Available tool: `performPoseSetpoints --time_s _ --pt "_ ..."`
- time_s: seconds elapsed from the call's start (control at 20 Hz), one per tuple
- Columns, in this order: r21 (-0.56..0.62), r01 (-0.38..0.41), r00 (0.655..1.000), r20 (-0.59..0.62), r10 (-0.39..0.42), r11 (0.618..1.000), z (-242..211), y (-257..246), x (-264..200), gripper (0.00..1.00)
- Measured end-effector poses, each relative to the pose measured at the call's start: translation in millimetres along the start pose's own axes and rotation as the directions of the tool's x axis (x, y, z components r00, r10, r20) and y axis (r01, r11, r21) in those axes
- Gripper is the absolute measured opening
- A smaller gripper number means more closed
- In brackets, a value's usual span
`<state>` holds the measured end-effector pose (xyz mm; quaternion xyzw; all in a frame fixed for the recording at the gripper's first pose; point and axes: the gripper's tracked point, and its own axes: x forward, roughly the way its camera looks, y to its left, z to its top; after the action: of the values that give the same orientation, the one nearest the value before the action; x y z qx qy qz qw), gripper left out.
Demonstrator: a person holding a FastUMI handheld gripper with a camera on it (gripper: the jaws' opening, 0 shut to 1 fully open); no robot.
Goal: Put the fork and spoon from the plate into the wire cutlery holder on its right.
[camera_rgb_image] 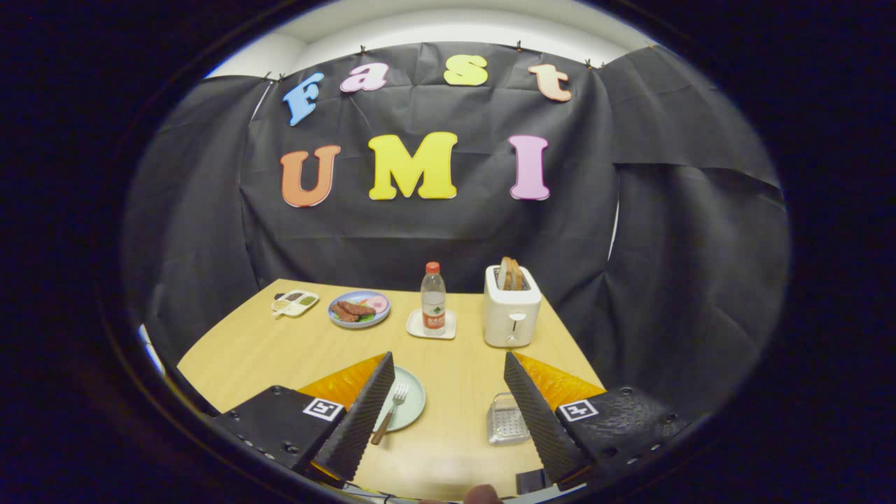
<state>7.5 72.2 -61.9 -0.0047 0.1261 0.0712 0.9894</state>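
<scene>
Black cloth hangs behind a pale wooden counter (448,392), with a toaster (512,308), a water bottle (433,299) and a plate of food (359,309) at its far side. Nothing is moved yet, I'd say: the fork (392,411) lies on the green plate (413,406) beside the left finger, the spoon likely hidden behind it. The wire cutlery holder (507,418) looks empty. The gripper (448,402) hovers, fingers spread wide, grasping nothing.
</scene>
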Motion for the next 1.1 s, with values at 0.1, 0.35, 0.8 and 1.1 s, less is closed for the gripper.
performPoseSetpoints --time_s 0.1,0.35,0.8,1.1 --pt "0.021 -0.014 0.999 -0.038 0.015 1.000 -9 14 6 0.95" --pt "0.016 -0.044 0.989 -0.143 0.045 0.999 -45 54 33 0.96" --pt "-0.056 -0.063 0.932 -0.360 0.039 0.996 -130 96 103 0.96" --pt "-0.036 -0.031 0.885 -0.466 0.010 0.999 -173 102 139 0.85"
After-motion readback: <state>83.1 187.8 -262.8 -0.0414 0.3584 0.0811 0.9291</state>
